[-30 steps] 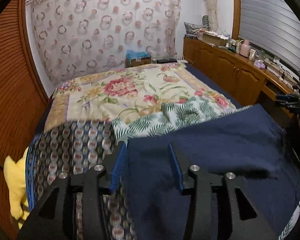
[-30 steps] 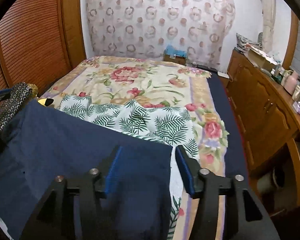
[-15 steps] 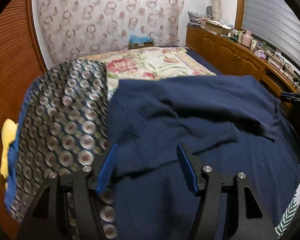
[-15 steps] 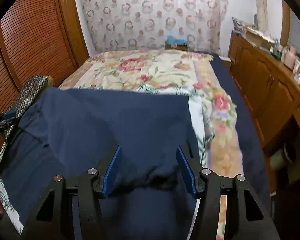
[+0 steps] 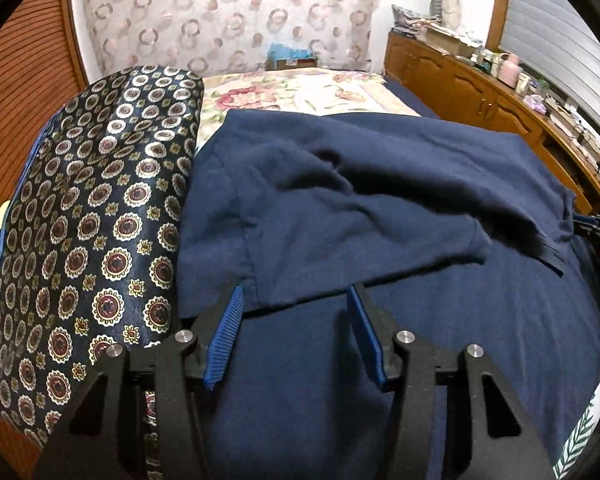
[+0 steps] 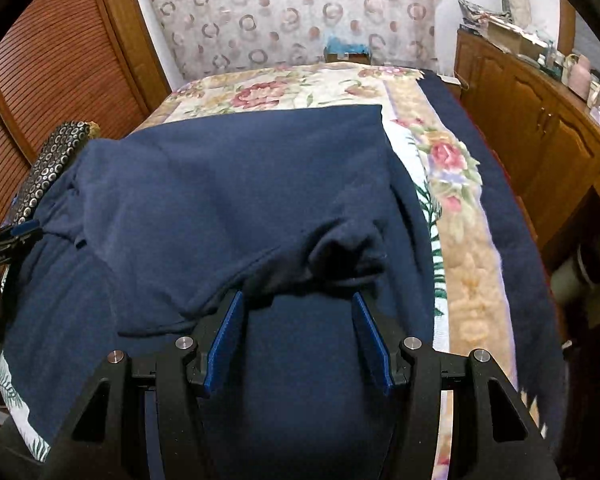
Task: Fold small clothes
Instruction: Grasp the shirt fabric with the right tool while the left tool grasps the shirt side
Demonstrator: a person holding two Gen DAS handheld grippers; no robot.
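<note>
Looking at both wrist views: the dark navy knit garment (image 5: 380, 200) lies on the floral-quilted bed (image 6: 456, 184), top layer doubled over toward me, hem ragged near the tools. My left tool (image 5: 296, 336) sits wide apart, gripping nothing, just short of the folded edge. My right tool (image 6: 298, 336) is equally wide and empty, at a bunched corner. I'd guess both are clear so the fold settles. A patterned medallion-print silk cloth (image 5: 92, 220) lies alongside on the left.

black gripper (image 5: 296, 300), blue ribbed pads (image 5: 226, 332); silver screws (image 5: 405, 337)
</note>
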